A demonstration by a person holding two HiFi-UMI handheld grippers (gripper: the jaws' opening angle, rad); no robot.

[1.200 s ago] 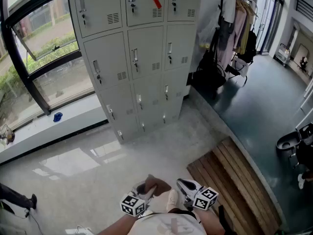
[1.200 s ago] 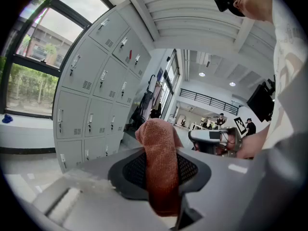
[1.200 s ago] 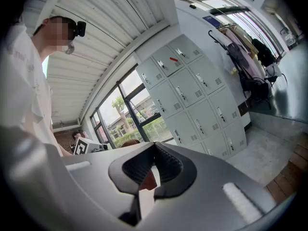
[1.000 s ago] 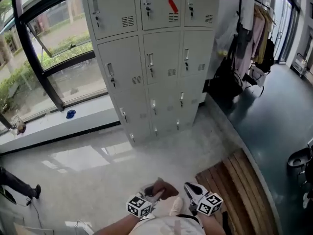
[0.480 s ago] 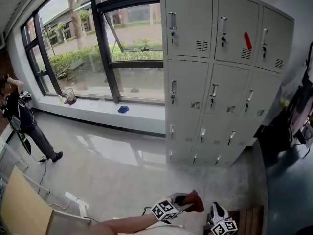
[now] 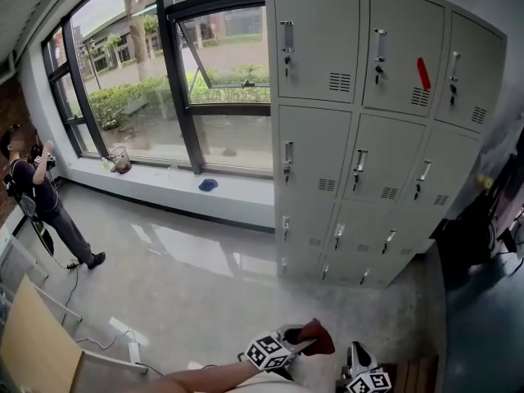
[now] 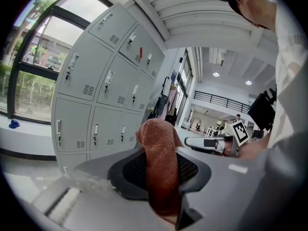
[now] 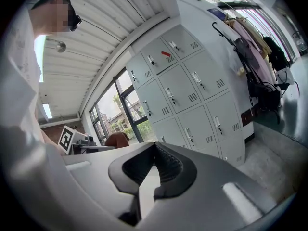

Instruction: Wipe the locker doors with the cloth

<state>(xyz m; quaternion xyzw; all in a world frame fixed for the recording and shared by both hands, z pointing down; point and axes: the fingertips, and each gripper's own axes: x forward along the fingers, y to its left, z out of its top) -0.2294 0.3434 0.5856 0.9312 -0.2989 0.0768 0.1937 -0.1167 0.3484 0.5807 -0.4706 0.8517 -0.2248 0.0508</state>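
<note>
The left gripper (image 7: 161, 177) was clamped tight on the cloth (image 7: 161, 165), a rust-red fold pinched between the pads and standing up past the tips, which looked like a carrying hold that leaves a loose end free to press on a door. It was held low and close to the body, so this read as the approach, not the wipe. The lockers (image 6: 368, 121) stood ahead of that gripper and well apart from it, every door shut, and the cloth touched none of them. A red tag (image 6: 423, 73) hung on one upper door, high above and beyond the cloth. The right gripper (image 8: 153, 170) sat just to the right of the left one, also low, its jaws brought together at the tips with nothing between them. I judged it was parked there to stay out of the way while the left did the work. Off to the left, far from both grippers, a person (image 6: 41, 203) stood by the window (image 6: 221, 72). Compared with a second or so earlier, the head view had lifted from the floor and the wooden bench (image 6: 417, 373) to face the lockers square on, the window had swung into view, and the cloth had stayed in the same grip.
</note>
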